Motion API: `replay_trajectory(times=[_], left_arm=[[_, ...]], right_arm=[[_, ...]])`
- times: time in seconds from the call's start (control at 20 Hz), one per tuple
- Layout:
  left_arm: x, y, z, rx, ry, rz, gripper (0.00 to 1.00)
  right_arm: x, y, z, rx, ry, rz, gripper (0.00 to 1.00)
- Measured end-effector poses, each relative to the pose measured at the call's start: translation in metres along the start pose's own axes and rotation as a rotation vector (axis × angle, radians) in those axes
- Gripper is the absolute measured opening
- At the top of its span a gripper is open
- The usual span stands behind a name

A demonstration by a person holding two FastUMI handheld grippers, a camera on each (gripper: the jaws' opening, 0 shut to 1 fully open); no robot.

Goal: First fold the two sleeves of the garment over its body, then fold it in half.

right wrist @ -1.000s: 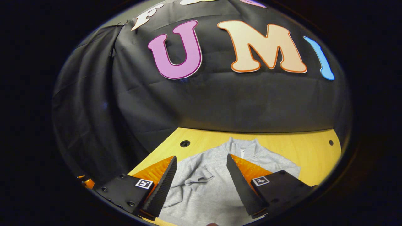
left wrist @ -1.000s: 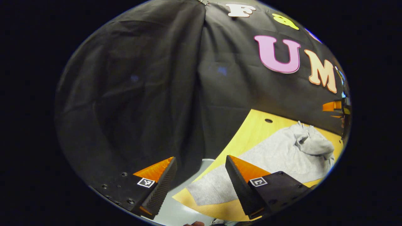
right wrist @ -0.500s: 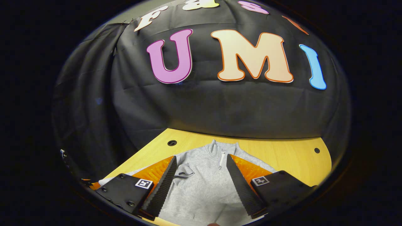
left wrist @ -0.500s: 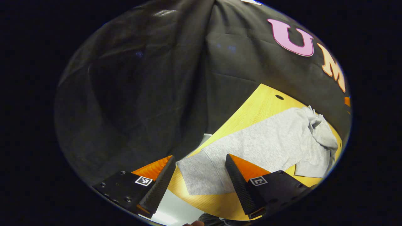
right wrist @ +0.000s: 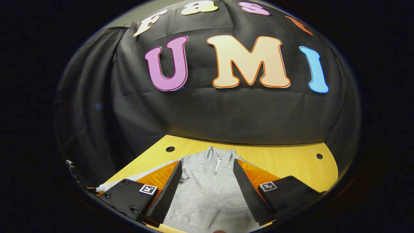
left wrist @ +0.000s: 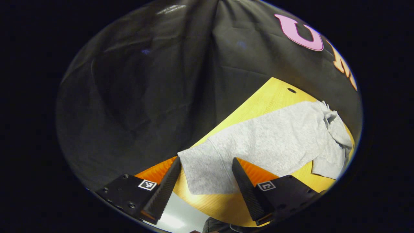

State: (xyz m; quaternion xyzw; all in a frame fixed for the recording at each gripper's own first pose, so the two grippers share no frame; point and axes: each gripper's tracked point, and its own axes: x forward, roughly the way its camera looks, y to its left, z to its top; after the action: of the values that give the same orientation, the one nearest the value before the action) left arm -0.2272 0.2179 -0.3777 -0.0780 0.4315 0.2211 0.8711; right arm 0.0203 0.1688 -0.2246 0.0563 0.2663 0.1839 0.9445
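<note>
The left claw [left wrist: 205, 187] hangs spread over the cuff of the grey garment's [left wrist: 275, 142] outstretched sleeve [left wrist: 207, 168] on the surface [left wrist: 265, 100], and a shallow pinch could let it slip mid-fold.

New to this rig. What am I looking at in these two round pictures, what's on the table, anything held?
No robot arm here: a person carries a two-finger gripper in each hand, and a fisheye camera rides on each one, looking out along its fingers. In the left gripper view, the left gripper is open over the cuff end of a sleeve laid flat on the wooden table. In the right gripper view, the right gripper is open above the grey zip-neck garment. Neither gripper holds anything.
</note>
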Motion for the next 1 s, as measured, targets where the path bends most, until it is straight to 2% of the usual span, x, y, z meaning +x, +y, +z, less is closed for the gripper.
replay_trajectory(times=[0.1, 0.2, 0.25, 0.35, 0.4, 0.5, 0.6, 0.75, 0.8, 1.0], left_arm=[[-0.002, -0.005, 0.003, 0.004, -0.025, -0.024, 0.9], [0.002, -0.015, 0.004, 0.012, -0.046, -0.049, 0.58], [0.002, -0.018, 0.004, 0.012, -0.043, -0.06, 0.52], [0.0, -0.024, 0.005, -0.001, -0.037, -0.09, 0.33], [0.001, -0.026, 0.006, -0.021, -0.039, -0.093, 0.23], [0.002, -0.027, 0.007, -0.049, -0.037, -0.086, 0.05], [0.002, -0.027, 0.007, -0.065, -0.004, -0.057, 0.0], [0.004, -0.033, 0.014, -0.073, 0.038, -0.031, 0.0], [0.003, -0.036, 0.021, -0.077, 0.031, -0.027, 0.02], [-0.004, -0.055, 0.077, -0.088, -0.058, -0.027, 0.0]], right_arm=[[-0.008, -0.004, 0.002, 0.015, -0.011, 0.004, 0.98], [-0.017, -0.011, 0.003, 0.013, -0.023, 0.002, 0.98], [-0.021, -0.014, 0.002, 0.014, -0.026, 0.003, 0.98], [-0.031, -0.019, 0.0, 0.019, -0.025, 0.011, 0.95], [-0.035, -0.022, -0.002, 0.022, -0.024, 0.013, 0.98], [-0.044, -0.032, -0.003, 0.021, -0.028, 0.008, 0.99], [-0.056, -0.042, -0.002, 0.011, -0.041, 0.006, 0.98], [-0.076, -0.05, 0.0, 0.009, -0.061, 0.029, 0.98], [-0.081, -0.053, 0.0, 0.009, -0.064, 0.037, 0.98], [-0.093, -0.064, -0.014, 0.007, -0.053, 0.069, 0.98]])
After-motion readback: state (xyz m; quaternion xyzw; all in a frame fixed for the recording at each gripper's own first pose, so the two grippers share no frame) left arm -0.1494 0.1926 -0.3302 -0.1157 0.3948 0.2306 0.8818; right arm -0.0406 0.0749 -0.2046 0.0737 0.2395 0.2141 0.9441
